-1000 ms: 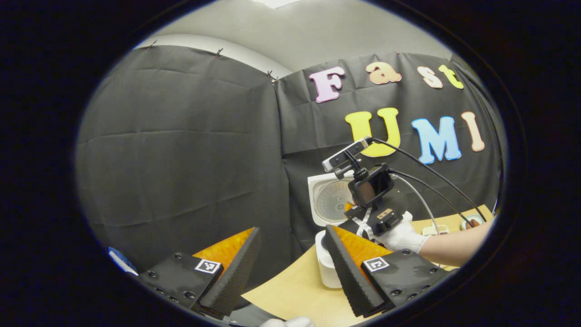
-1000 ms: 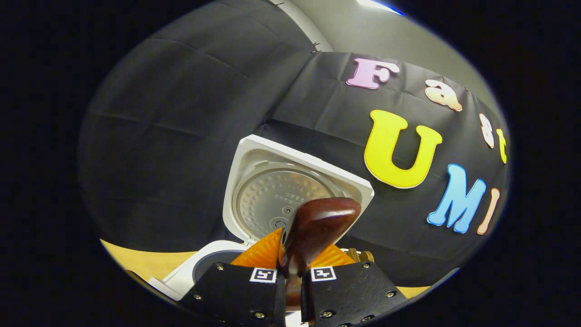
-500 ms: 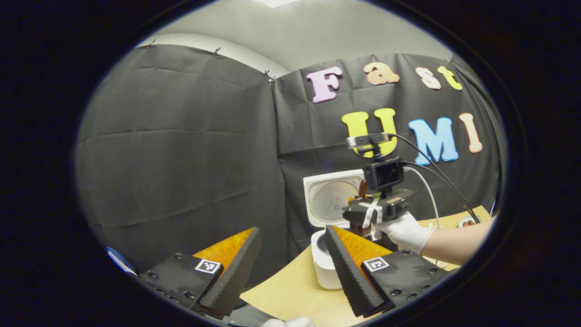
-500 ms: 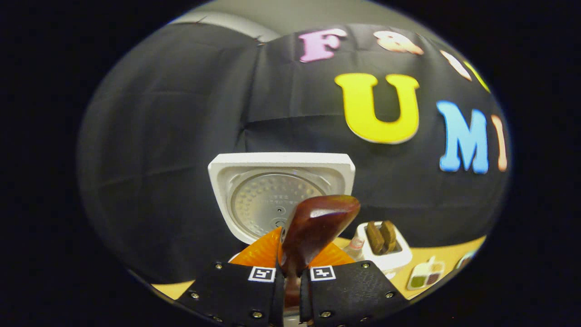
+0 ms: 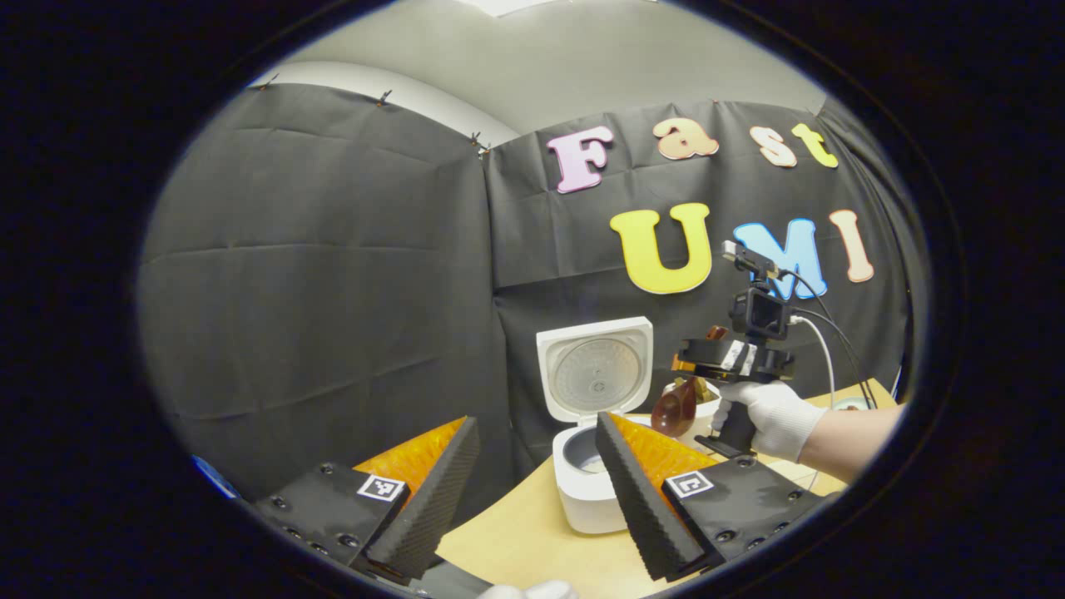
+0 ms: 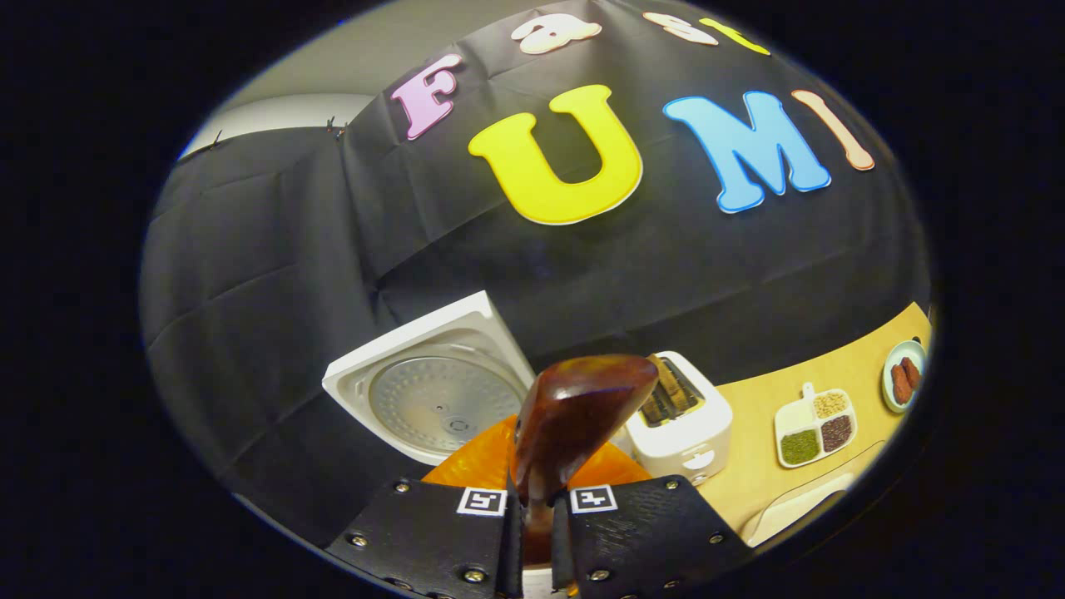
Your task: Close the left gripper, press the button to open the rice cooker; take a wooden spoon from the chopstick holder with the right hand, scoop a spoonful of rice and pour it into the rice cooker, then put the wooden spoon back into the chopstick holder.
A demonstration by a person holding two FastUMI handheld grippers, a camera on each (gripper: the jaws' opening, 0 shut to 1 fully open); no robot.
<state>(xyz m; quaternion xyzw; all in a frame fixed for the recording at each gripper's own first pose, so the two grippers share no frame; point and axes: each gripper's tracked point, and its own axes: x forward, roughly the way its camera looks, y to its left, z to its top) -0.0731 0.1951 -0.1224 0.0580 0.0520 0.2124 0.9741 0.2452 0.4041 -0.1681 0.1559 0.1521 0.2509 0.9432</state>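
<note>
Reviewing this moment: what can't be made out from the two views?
- Rice inside the rice cooker: left gripper view, its pot partly hidden by the left gripper finger.
- Whether the wooden spoon bowl holds rice: right gripper view shows its back.
- Spoon handle: clamped inside the right gripper.
- Divided tray contents: too small to identify.

- A light wooden desk (image 6: 753, 474) carries everything.
- A white rice cooker (image 5: 582, 491), lid up, stands near its left end.
- A white toaster (image 6: 682, 428) stands beside it.
- A divided tray (image 6: 811, 424) of grains lies farther right.
- A small plate (image 6: 903, 383) holds what may be sausages.
</note>
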